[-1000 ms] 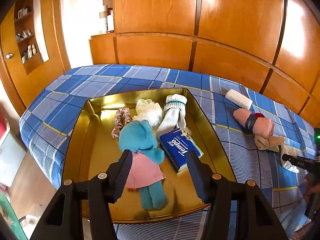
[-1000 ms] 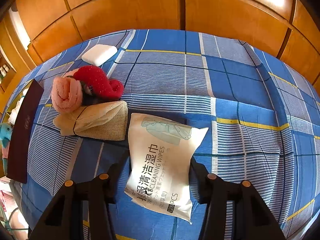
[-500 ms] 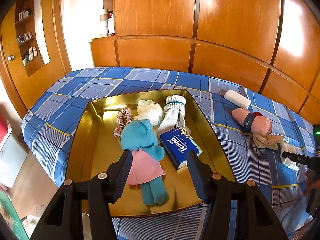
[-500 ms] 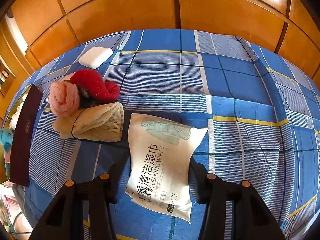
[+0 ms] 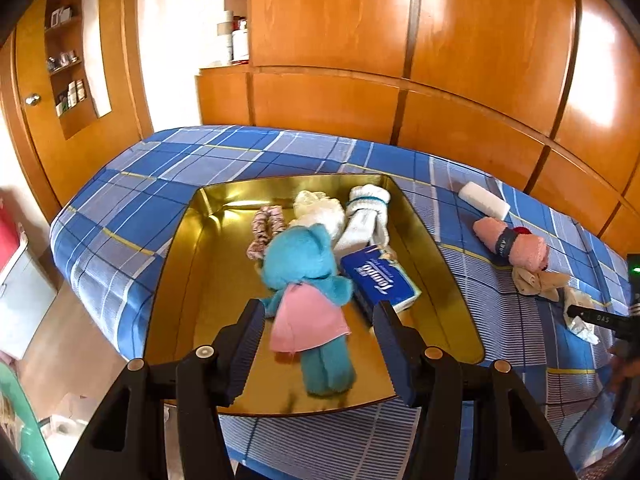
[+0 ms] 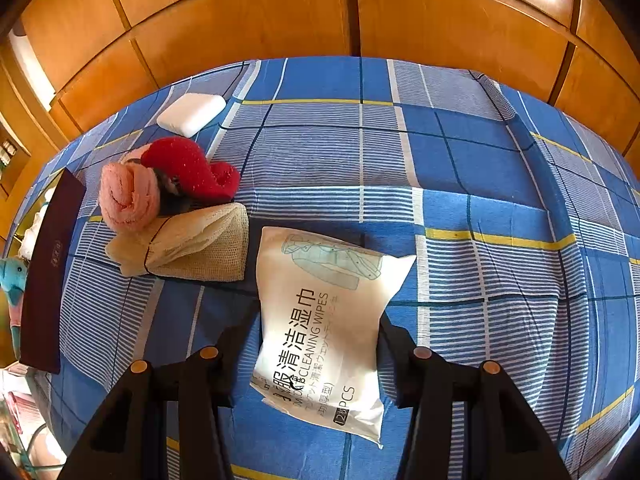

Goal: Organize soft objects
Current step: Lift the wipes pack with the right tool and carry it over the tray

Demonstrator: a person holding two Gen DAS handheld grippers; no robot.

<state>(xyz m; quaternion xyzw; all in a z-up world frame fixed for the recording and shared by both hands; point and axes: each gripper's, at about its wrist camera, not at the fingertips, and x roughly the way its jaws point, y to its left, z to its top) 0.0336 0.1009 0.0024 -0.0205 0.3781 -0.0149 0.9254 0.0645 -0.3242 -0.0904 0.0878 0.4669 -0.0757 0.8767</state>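
A gold tray [image 5: 440, 248] on the blue plaid bed holds a teal plush toy [image 5: 300, 260] in a pink dress, a blue tissue pack [image 5: 378, 280], white rolled socks [image 5: 364, 220], a cream puff [image 5: 316, 208] and a pink scrunchie [image 5: 264, 228]. Above the tray's near end hovers my left gripper [image 5: 320, 320], open and holding nothing. My right gripper [image 6: 320, 320] is shut on a white wipes pack [image 6: 324, 320], which covers its fingertips. To the pack's left lie a beige mesh cloth [image 6: 192, 244], a pink rolled towel [image 6: 128, 196] and a red soft item [image 6: 188, 168].
A white pad [image 6: 192, 114] lies near the wooden wardrobe behind the bed. The tray's dark outer wall [image 6: 48, 264] stands at the left edge of the right wrist view. The bed's near edge drops to the floor on the left.
My left gripper has drawn back a little from the tray, so the plush sits slightly farther off. The right gripper and the wipes pack have not moved.
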